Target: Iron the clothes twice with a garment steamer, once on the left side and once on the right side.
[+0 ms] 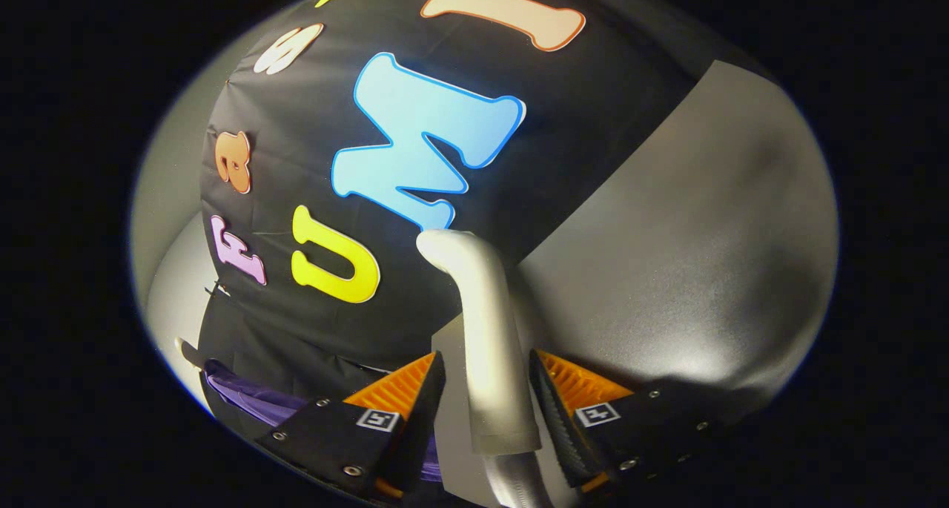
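Both fingers [486, 389] seemingly clamp steamer [485, 330] | long axis forward | tip bends left

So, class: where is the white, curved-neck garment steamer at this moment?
In the gripper view, the white, curved-neck garment steamer stands upright between the gripper fingers, which flank its handle. The purple garment lies low beside the left finger.

White steamer [485, 322], purple garment [248, 397]

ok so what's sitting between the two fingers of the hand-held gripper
The garment steamer's pale handle stands between the fingers of the hand-held gripper, seen in the gripper view; whether both fingers press on it is unclear.
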Tool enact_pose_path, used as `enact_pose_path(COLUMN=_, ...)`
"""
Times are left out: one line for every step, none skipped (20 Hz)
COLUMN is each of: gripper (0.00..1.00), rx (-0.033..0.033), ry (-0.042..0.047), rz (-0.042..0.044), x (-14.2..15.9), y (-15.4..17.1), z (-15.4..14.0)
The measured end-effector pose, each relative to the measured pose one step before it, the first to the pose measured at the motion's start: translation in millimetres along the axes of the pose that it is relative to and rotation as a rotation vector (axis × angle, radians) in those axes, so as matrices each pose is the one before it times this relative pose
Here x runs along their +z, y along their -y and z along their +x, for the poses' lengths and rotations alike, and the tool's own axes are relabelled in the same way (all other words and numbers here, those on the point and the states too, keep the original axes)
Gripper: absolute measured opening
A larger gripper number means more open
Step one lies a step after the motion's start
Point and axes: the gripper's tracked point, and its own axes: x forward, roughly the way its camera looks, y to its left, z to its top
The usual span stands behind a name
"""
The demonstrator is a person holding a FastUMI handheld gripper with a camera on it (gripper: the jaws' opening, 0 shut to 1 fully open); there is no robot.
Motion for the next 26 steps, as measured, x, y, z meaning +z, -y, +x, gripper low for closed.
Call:
enact_pose_path(gripper=0.61, rx=-0.00869, ry=-0.00729, rz=0.01631, x=0.42, y=3.16, z=-1.55)
enact_pose_path(gripper=0.53, rx=0.01036, ry=-0.01587, rz=0.04190, x=-0.12, y=-0.85, z=2.13)
enact_pose_path(gripper=0.44, rx=0.01421, ry=-0.00964, rz=0.03360, x=-2.67, y=-2.73, z=-4.59)
enact_pose_path(gripper=0.42, rx=0.00587, ry=0.00336, rz=0.02328, x=2.62, y=-0.92, z=-2.00)
enact_pose_path(gripper=0.40, rx=0.00046, ry=0.00380, rz=0.01669, x=0.33, y=0.15, z=-0.37)
enact_pose_path(gripper=0.40, rx=0.00216, ry=-0.00031, rz=0.01604, x=0.67, y=-0.05, z=-2.34)
enact_pose_path(gripper=0.39, rx=0.00187, ry=-0.00420, rz=0.00946, x=-1.37, y=-0.85, z=-2.24)
enact_pose_path(gripper=0.38, rx=0.00044, ry=0.00449, rz=0.00214, x=0.29, y=0.66, z=-3.02)
enact_pose_path(gripper=0.36, rx=-0.00493, ry=0.01189, rz=-0.00589, x=1.10, y=-0.70, z=-3.09)
enact_pose_path(gripper=0.35, rx=-0.01029, ry=0.01420, rz=-0.01423, x=1.95, y=0.62, z=-2.69)
enact_pose_path(gripper=0.34, rx=-0.00870, ry=0.01008, rz=-0.01677, x=-2.35, y=-1.74, z=-0.09)
enact_pose_path(gripper=0.34, rx=-0.00753, ry=0.01098, rz=-0.01840, x=-1.84, y=-2.31, z=-2.59)
enact_pose_path(gripper=0.34, rx=-0.00498, ry=0.01169, rz=-0.02056, x=-3.84, y=-2.79, z=-5.19)
enact_pose_path(gripper=0.34, rx=0.00185, ry=0.00685, rz=-0.01619, x=-2.65, y=-4.68, z=-3.61)
enact_pose_path(gripper=0.34, rx=0.00738, ry=0.00259, rz=-0.01374, x=-4.98, y=-5.19, z=-4.72)
enact_pose_path(gripper=0.34, rx=0.00768, ry=-0.00124, rz=-0.00942, x=-4.42, y=-4.05, z=-2.50)
enact_pose_path(gripper=0.34, rx=0.00327, ry=0.00104, rz=-0.01106, x=-5.34, y=-4.42, z=-3.07)
enact_pose_path(gripper=0.34, rx=-0.00125, ry=0.00415, rz=-0.01046, x=-4.02, y=-3.12, z=-1.75)
enact_pose_path(gripper=0.33, rx=-0.00189, ry=0.00538, rz=-0.01235, x=-5.88, y=-2.55, z=-2.26)
enact_pose_path(gripper=0.34, rx=-0.00141, ry=0.00959, rz=-0.00731, x=-3.88, y=-2.54, z=-3.57)
enact_pose_path(gripper=0.34, rx=-0.00620, ry=0.01242, rz=-0.00055, x=-5.81, y=-2.29, z=-5.60)
enact_pose_path(gripper=0.34, rx=-0.01072, ry=0.01847, rz=-0.00192, x=-3.49, y=-1.65, z=-5.65)
enact_pose_path(gripper=0.34, rx=-0.00809, ry=0.01729, rz=-0.00821, x=-6.03, y=-4.27, z=-6.51)
enact_pose_path(gripper=0.34, rx=-0.00594, ry=0.01809, rz=-0.00906, x=-4.83, y=-4.79, z=-6.76)
enact_pose_path(gripper=0.34, rx=-0.00439, ry=0.02089, rz=-0.00571, x=-7.45, y=-6.17, z=-9.60)
enact_pose_path(gripper=0.34, rx=-0.00199, ry=0.02201, rz=-0.00365, x=-5.35, y=-7.70, z=-9.67)
